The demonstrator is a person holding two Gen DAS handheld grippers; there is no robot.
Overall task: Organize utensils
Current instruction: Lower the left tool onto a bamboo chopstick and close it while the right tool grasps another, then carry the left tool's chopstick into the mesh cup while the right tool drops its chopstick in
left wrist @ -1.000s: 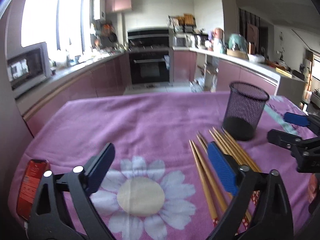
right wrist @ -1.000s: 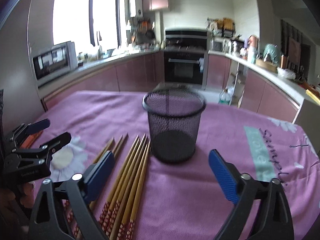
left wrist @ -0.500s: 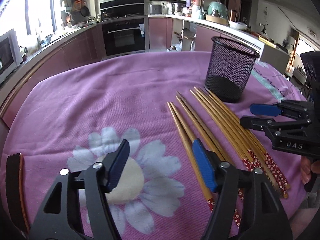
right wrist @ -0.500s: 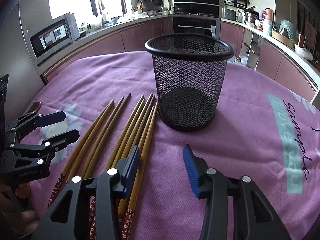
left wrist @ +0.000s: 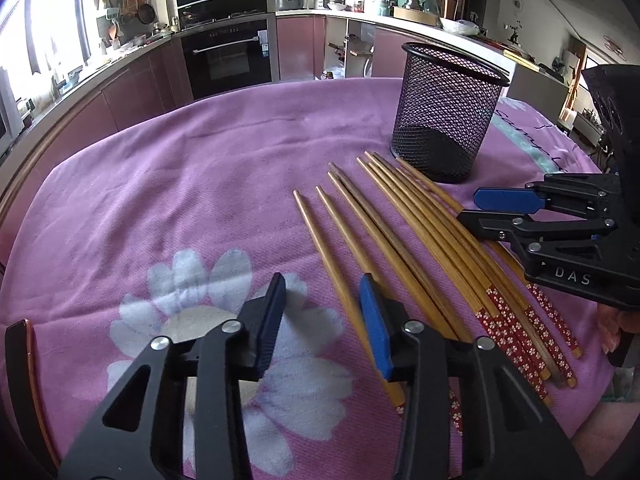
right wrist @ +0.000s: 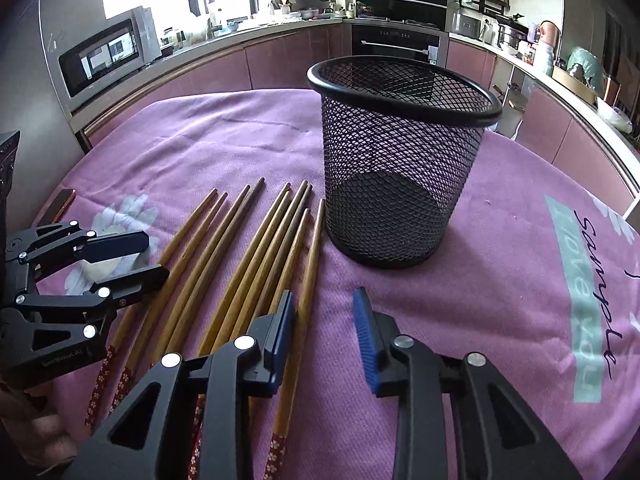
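Observation:
Several wooden chopsticks (left wrist: 404,236) with red flowered ends lie side by side on the purple cloth, tips toward an empty upright black mesh cup (left wrist: 448,116). They also show in the right wrist view (right wrist: 256,264), left of the cup (right wrist: 400,160). My left gripper (left wrist: 322,320) is open and empty, low over the leftmost chopsticks. My right gripper (right wrist: 324,328) is open and empty, low over the rightmost chopstick, in front of the cup. Each gripper shows in the other's view, the right (left wrist: 492,208) and the left (right wrist: 140,256).
A purple flowered cloth (left wrist: 180,184) covers the table. A phone (left wrist: 18,368) lies at the table's left edge. Kitchen counters, an oven (left wrist: 228,56) and a microwave (right wrist: 104,56) stand beyond the table.
Both grippers have moved down and forward toward the chopsticks. Their jaws have narrowed but stay open.

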